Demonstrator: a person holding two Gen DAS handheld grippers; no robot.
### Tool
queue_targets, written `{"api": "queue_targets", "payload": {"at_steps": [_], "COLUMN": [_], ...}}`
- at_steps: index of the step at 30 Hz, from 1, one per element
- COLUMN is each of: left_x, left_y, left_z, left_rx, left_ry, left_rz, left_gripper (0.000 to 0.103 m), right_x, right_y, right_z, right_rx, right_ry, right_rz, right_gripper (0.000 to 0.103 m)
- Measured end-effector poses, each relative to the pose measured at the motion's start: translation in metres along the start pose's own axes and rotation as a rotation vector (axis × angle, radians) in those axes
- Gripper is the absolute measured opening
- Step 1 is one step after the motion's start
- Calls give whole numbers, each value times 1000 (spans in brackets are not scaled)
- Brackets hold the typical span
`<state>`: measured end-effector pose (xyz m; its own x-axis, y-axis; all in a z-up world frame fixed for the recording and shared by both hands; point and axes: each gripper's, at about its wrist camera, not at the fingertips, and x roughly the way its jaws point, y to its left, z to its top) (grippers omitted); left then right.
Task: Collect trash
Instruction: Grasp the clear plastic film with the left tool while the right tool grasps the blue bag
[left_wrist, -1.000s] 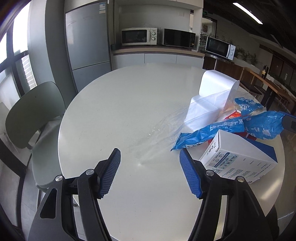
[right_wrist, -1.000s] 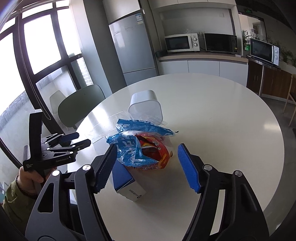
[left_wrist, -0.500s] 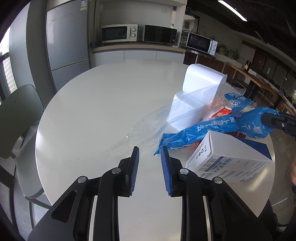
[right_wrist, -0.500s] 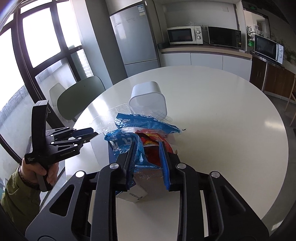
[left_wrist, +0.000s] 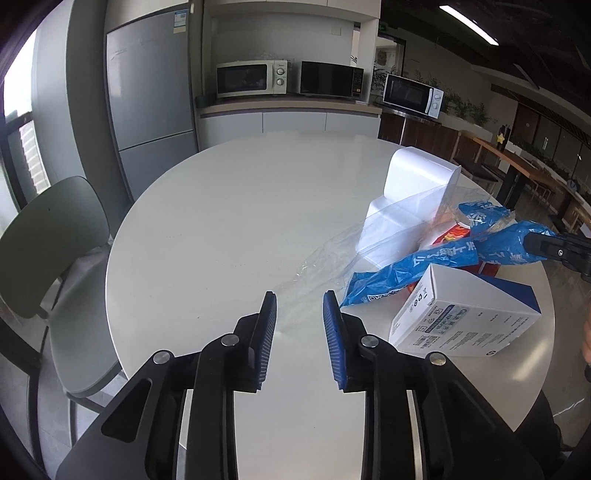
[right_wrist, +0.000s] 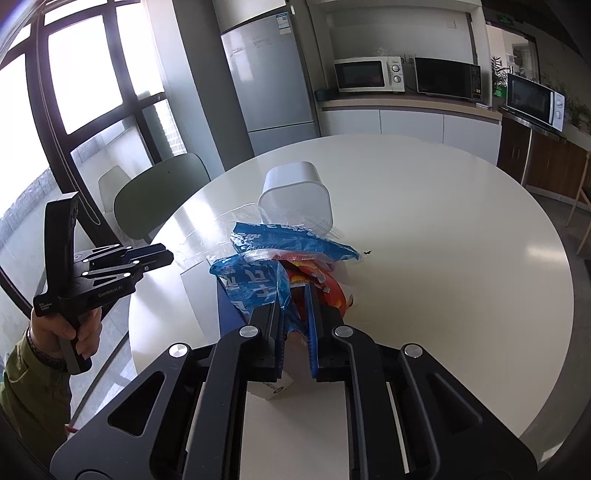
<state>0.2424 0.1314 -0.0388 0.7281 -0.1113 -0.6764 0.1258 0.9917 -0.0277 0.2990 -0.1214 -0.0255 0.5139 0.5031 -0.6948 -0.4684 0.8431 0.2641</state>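
Crinkled blue plastic wrapper (right_wrist: 258, 280) at frame centre in right wrist view, glossy film with white print, piled on red-orange snack bag (right_wrist: 325, 284) and over white-and-blue cardboard box (left_wrist: 465, 317). Right claw (right_wrist: 294, 306) just closed in, blue ribbed pads pinching a fold of the wrapper. Sheet of clear thin film (left_wrist: 373, 236) spread flat toward centre-left of left wrist view, wrinkled, partly under the wrapper. White rounded-square plastic tub (right_wrist: 295, 195) upside down just behind the pile, smooth, matte. All on round white glossy bench (left_wrist: 229, 221). Left claw (left_wrist: 299, 314) at bottom centre of its view, narrow gap, jaws just eased apart, nothing pinched, clear film's tip below the pads. Left hand (right_wrist: 70, 328) at lower left of right wrist view, green sleeve. Green moulded chair (left_wrist: 51, 236) at left edge.
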Motion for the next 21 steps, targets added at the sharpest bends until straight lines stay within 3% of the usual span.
{"api": "queue_targets", "payload": {"at_steps": [3,9,16,21], "left_x": [6,23,40,33], "left_y": [4,1,3,16], "left_z": [5,12,12,14], "left_rx": [21,108,133,98], "left_ry": [15,35,67,31], "left_rz": [-6,-23,-77,-47], "left_gripper": [41,52,52,58], "right_x": [-1,-5,-22,-25], "right_y": [-1,-4,2,1], "right_z": [1,3,4,3], "right_rx": [8,8,-16,-21], "right_ry": [-3,-10,-66,-57], "right_rz": [2,-13,-43,-51], "right_gripper": [5,3,3,3]}}
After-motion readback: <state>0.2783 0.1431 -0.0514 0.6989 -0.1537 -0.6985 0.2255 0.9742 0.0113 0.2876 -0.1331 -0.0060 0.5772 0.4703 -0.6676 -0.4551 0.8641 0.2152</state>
